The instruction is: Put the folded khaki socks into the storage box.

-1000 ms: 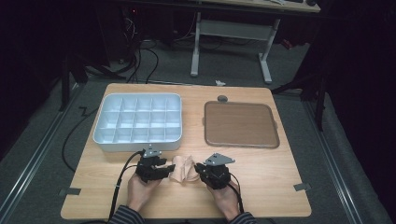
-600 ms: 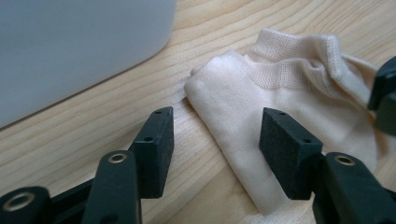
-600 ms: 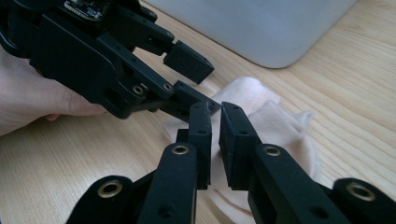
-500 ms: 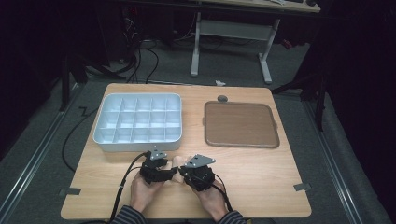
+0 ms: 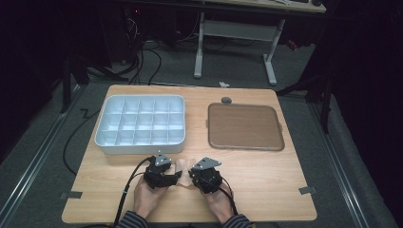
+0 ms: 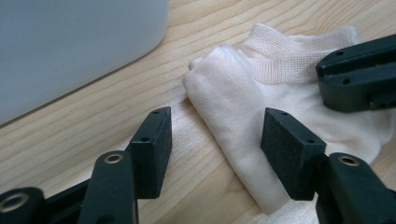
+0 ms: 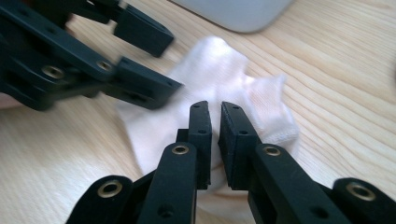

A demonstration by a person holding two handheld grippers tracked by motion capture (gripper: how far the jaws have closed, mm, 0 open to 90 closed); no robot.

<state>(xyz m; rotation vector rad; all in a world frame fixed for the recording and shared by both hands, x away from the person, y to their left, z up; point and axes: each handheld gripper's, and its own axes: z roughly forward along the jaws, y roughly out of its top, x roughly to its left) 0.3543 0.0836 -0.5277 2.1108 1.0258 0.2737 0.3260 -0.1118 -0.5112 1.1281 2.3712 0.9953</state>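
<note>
I find the sock (image 6: 280,102) lying between both tools: left tool (image 6: 215,144) just opened, straddling its folded edge (unpinched); right tool (image 7: 215,140) clamps it.

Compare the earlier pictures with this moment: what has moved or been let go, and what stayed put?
The left gripper has just been opening its jaws; the pale sock lies between them, unpressed. The right gripper stays pinched on the sock and has shifted slightly toward the left one. The white compartment tray and the brown tray have not moved.
</note>
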